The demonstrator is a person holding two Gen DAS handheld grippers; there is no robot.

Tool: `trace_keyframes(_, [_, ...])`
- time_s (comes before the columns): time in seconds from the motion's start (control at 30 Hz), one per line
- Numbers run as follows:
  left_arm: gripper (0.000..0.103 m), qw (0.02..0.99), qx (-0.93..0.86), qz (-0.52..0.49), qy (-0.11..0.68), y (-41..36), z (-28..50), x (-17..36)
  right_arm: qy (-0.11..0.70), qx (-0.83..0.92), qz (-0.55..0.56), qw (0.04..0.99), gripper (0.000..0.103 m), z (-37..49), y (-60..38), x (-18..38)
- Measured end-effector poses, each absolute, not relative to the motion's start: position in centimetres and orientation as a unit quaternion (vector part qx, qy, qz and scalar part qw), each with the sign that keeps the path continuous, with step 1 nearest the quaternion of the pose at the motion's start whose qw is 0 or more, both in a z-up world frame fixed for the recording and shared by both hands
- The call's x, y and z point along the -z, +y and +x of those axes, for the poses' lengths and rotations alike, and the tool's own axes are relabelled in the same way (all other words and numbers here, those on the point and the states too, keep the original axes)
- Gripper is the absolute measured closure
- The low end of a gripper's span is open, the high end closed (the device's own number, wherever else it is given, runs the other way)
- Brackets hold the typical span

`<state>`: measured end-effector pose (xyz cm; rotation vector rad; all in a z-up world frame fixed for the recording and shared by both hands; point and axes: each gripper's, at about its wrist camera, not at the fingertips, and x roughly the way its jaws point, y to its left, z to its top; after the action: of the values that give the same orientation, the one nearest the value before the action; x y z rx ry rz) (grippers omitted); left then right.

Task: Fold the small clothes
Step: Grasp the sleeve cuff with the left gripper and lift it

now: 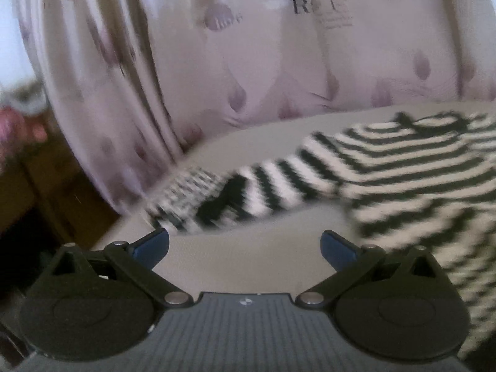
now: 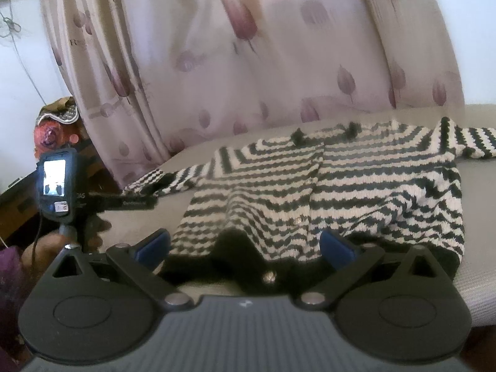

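A small black-and-white striped knitted cardigan lies spread flat on a grey surface, front up, both sleeves stretched out sideways. My right gripper is open just above its black bottom hem, near a small button. In the left wrist view the cardigan fills the right side, and its left sleeve runs across the middle. My left gripper is open over bare grey surface, just short of that sleeve, holding nothing. The left view is blurred.
A pale curtain with purple tulip print hangs right behind the surface. The left gripper's body with a lit screen and a hand below it show at the left of the right wrist view. Dark wooden furniture stands to the left.
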<state>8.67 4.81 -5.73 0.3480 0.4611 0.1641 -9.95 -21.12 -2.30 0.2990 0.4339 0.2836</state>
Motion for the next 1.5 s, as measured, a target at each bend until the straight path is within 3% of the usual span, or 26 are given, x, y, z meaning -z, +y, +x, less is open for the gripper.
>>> trace_keyframes(0.2, [0.003, 0.948, -0.069, 0.260, 0.171, 7.8, 13.2, 6.3, 0.227, -0.137, 0.144, 0.953, 0.000, -9.2, -21.0, 2.8])
trace_keyframes(0.47, [0.008, 0.925, -0.021, 0.317, 0.209, 9.7, 18.2, 8.8, 0.247, -0.132, 0.141, 0.950, 0.000, -8.0, -20.7, 3.5])
trace_keyframes(0.67, [0.030, 0.925, 0.016, 0.287, 0.250, 12.1, 21.0, 9.4, 0.262, -0.129, 0.139, 0.946, 0.000, -7.3, -20.5, 3.9])
trace_keyframes(0.73, [0.061, 0.924, 0.033, 0.265, 0.273, 12.9, 21.8, 9.0, 0.265, -0.128, 0.139, 0.946, 0.000, -7.1, -20.4, 4.0])
trace_keyframes(0.77, [0.071, 0.923, 0.037, 0.255, 0.285, 13.3, 22.3, 9.0, 0.266, -0.128, 0.138, 0.945, 0.000, -7.0, -20.4, 4.0])
trace_keyframes(0.87, [0.078, 0.937, 0.023, 0.195, 0.288, 15.5, 22.7, 7.9, 0.266, -0.129, 0.132, 0.946, 0.000, -6.9, -20.2, 3.9])
trace_keyframes(1.17, [0.078, 0.953, -0.120, 0.055, 0.273, 25.2, 22.4, 3.1, 0.269, -0.134, 0.131, 0.945, 0.000, -6.6, -20.0, 3.8])
trace_keyframes(1.4, [0.075, 0.931, -0.208, 0.043, 0.297, 30.0, 21.7, 4.3, 0.263, -0.139, 0.130, 0.946, 0.000, -6.8, -19.7, 3.7])
trace_keyframes(1.47, [0.052, 0.927, -0.234, 0.035, 0.292, 30.4, 21.0, 4.1, 0.261, -0.140, 0.132, 0.946, 0.000, -6.9, -19.8, 3.6])
trace_keyframes(1.5, [0.030, 0.929, -0.236, 0.023, 0.284, 30.3, 20.2, 3.8, 0.259, -0.140, 0.133, 0.947, 0.000, -7.0, -20.0, 3.5])
